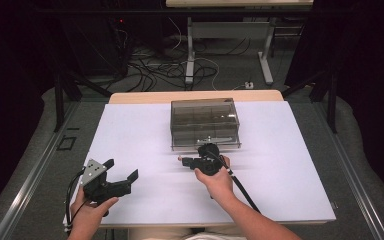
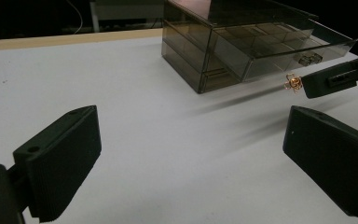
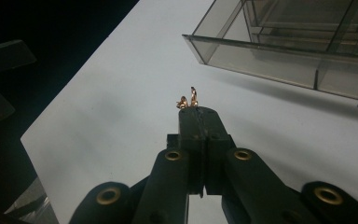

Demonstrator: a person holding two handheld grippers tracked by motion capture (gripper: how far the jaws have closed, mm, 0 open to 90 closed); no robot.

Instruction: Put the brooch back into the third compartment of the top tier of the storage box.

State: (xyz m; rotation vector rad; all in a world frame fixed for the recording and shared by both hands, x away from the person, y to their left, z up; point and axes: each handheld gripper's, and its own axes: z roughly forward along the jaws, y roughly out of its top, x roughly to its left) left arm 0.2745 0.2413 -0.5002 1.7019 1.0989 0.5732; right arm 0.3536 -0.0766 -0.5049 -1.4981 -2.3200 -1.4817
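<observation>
A smoked clear drawer box (image 1: 205, 122) stands at the middle of the white mat, its lower drawer (image 2: 279, 58) pulled out toward me. My right gripper (image 1: 183, 161) hovers just in front of the box, pointing left. Its jaws are shut on a small gold-coloured trinket (image 3: 189, 100), which sticks out past the tips and also shows beside the drawer as the trinket (image 2: 292, 84). In its own view the right gripper (image 3: 198, 114) is above bare mat, with the drawer's corner (image 3: 200, 46) ahead and to the right. My left gripper (image 1: 122, 172) rests at the front left, open with nothing between its wide-apart pads (image 2: 60, 154).
The white mat (image 1: 290, 165) covers a wooden table (image 1: 130, 96). Beyond its far edge there are table legs and loose cables (image 1: 180, 65) on the floor. Metal rails (image 1: 35, 170) run along both sides. The right gripper's cable (image 1: 242, 190) trails over the forearm.
</observation>
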